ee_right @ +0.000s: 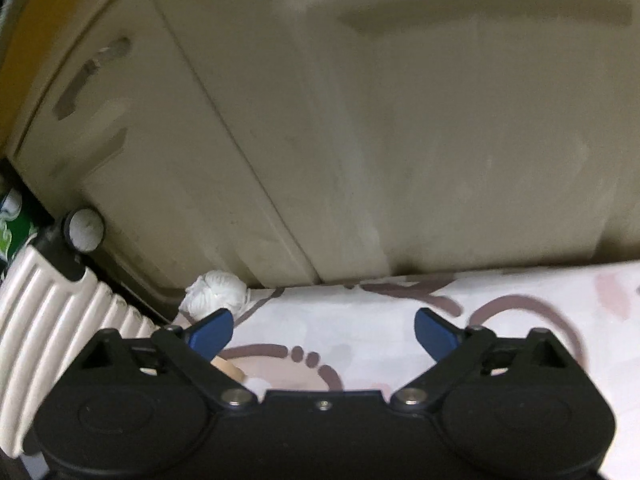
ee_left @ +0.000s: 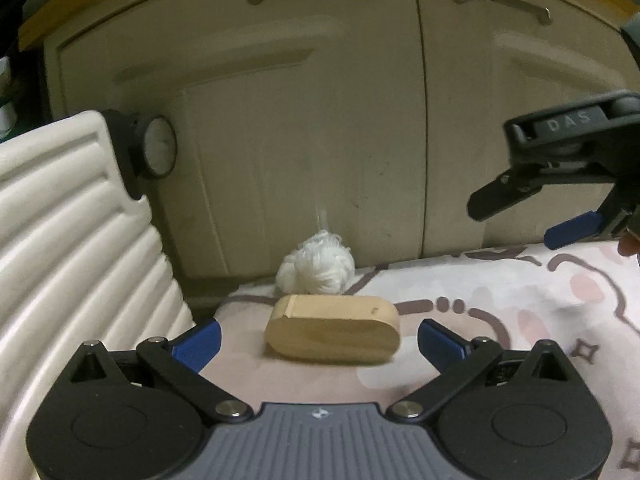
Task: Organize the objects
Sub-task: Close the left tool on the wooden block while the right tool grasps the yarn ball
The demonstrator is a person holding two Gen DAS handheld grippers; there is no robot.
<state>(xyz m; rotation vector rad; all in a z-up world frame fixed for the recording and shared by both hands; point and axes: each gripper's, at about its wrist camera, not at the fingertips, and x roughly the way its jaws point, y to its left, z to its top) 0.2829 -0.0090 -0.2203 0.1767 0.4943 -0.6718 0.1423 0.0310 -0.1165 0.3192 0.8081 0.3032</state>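
A tan wooden oval box point(ee_left: 334, 330) lies on the patterned cloth point(ee_left: 500, 300), just ahead of and between the fingers of my open, empty left gripper point(ee_left: 320, 342). A white yarn ball point(ee_left: 318, 268) sits right behind the box at the cloth's far edge. My right gripper point(ee_right: 323, 334) is open and empty above the cloth. It also shows in the left wrist view point(ee_left: 560, 216), raised at the right. In the right wrist view the yarn ball point(ee_right: 218, 294) is at the left, behind the left fingertip, and a sliver of the box point(ee_right: 228, 368) peeks beneath it.
A beige cabinet point(ee_left: 320, 120) with two doors and handles stands right behind the cloth. A white ribbed case point(ee_left: 60, 260) with a black wheel point(ee_left: 158, 148) leans at the left. It also shows in the right wrist view point(ee_right: 52, 312).
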